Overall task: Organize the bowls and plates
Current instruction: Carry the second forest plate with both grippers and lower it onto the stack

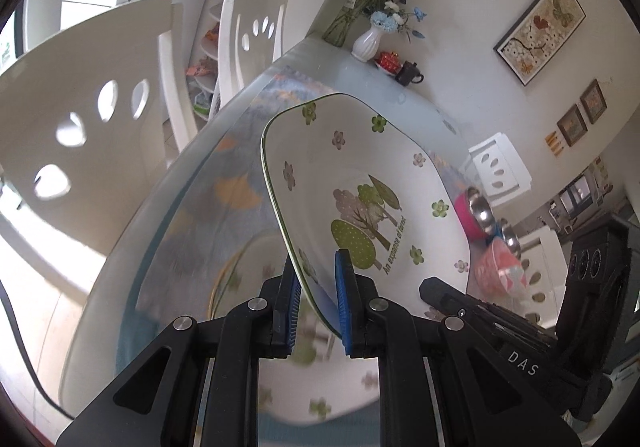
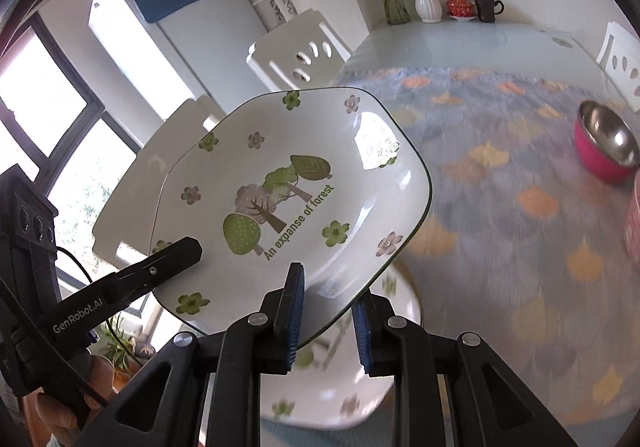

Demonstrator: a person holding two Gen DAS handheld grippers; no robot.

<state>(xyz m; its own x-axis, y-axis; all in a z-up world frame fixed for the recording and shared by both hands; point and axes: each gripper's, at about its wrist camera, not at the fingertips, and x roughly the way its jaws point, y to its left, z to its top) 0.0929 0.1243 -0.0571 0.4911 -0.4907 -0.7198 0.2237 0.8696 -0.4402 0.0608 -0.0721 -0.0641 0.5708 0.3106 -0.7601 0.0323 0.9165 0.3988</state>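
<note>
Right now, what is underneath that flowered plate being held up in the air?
Below the lifted plate lies a second plate with the same flower print, resting on the table. Its middle is covered by the lifted plate and the grippers.

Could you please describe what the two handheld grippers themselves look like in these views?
Both the left gripper and right gripper are black, with blue ribbed pads and silver pivot bolts. White lettering reads "GenRobot.AI" and "DAS"; a thin black cable trails from the left.
</note>
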